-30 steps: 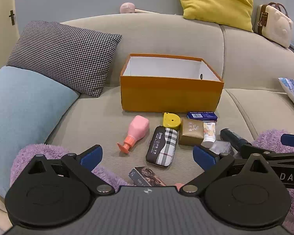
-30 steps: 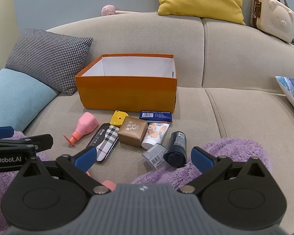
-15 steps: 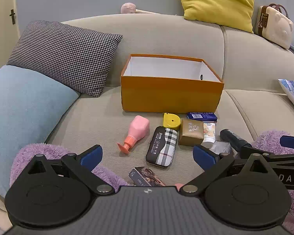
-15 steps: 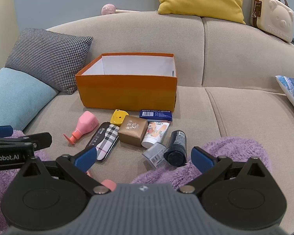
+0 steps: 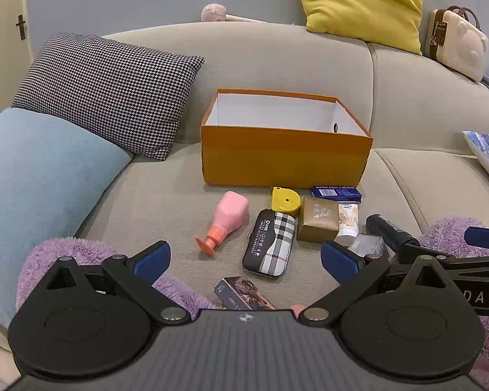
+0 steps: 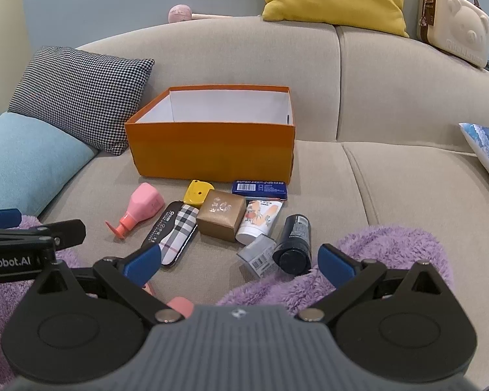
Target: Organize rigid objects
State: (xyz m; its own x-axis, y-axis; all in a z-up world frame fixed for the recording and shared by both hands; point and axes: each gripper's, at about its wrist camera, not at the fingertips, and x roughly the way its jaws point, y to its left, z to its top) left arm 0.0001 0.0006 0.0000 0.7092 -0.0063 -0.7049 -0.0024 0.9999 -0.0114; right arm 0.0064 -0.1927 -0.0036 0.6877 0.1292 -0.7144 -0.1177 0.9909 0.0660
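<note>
An open orange box (image 5: 285,156) (image 6: 212,150) stands empty on the beige sofa. In front of it lie a pink bottle (image 5: 229,216) (image 6: 140,207), a yellow tape measure (image 5: 285,199) (image 6: 197,192), a plaid case (image 5: 270,244) (image 6: 174,229), a gold box (image 5: 319,220) (image 6: 221,215), a blue box (image 5: 335,192) (image 6: 259,186), a white tube (image 6: 260,216), a dark jar (image 6: 293,242) and a clear box (image 6: 257,255). A dark patterned box (image 5: 241,295) lies nearest. My left gripper (image 5: 246,259) and right gripper (image 6: 239,260) hover open and empty just short of the items.
A houndstooth cushion (image 5: 104,91) and a light blue cushion (image 5: 32,176) lie left. A yellow cushion (image 5: 362,3) and a cream bear case (image 5: 458,44) sit on the backrest. Purple fuzzy fabric (image 6: 375,260) lies at the front. A blue patterned pillow (image 6: 487,150) is right.
Both grippers have drifted very slightly; the scene sits a touch lower in view. Nothing was taken hold of or moved.
</note>
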